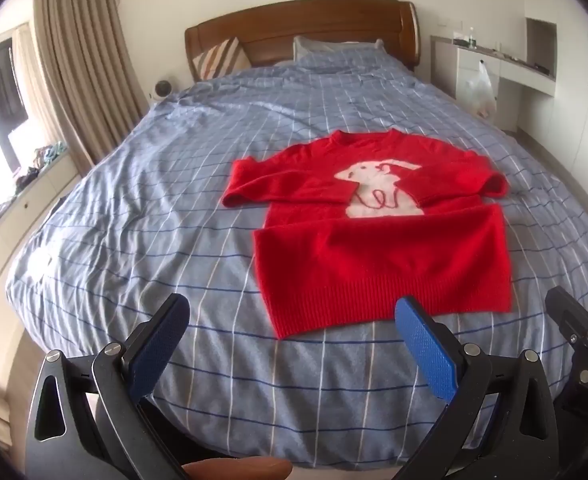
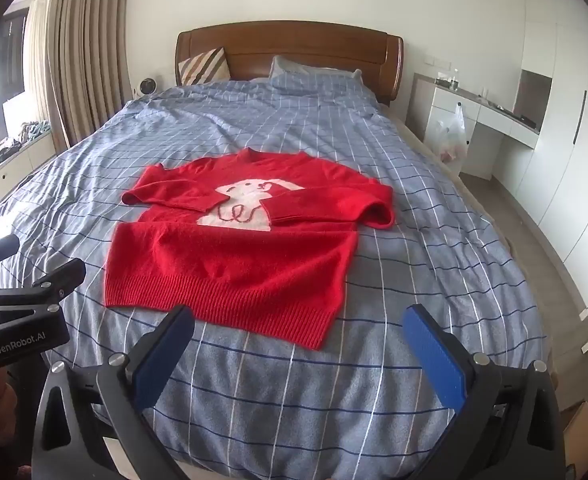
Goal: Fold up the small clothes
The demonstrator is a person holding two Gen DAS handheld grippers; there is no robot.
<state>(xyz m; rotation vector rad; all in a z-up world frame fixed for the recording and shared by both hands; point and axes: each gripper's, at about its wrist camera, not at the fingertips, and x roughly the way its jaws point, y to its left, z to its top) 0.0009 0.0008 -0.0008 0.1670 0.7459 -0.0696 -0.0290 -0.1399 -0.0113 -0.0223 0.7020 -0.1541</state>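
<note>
On the blue checked bed cover (image 2: pixel 414 240), towards the foot of the bed, a small red sweater (image 2: pixel 234 264) is laid flat with its front up, collar towards the wooden headboard (image 2: pixel 290 52) and ribbed hem (image 2: pixel 230 304) nearest the cameras. Both sleeves have been brought across the chest, their cuffs lying over the white animal picture (image 2: pixel 246 208), so the garment is judged to be partly folded, with the body yet to be doubled from hem to collar. The left gripper (image 1: pixel 290 320) is held just short of the hem's left corner, its blue-padded fingers spread wide apart and holding nothing; the right gripper (image 2: pixel 294 332) is held likewise before the hem's right corner, fingers equally spread and empty. Such placement is taken as readiness for the two hem corners to be pinched together and carried forward. The hem is seen as a straight, slightly thick ribbed edge lying flush on the cover, so a low approach would probably be needed for a finger to be slipped beneath it. Ample bare cover is left between collar and pillows (image 2: pixel 314 76) for the fold to be carried over, and wide margins remain on either side; the cover is wrinkled to the left (image 1: pixel 134 200), though nothing stands in the way.
</note>
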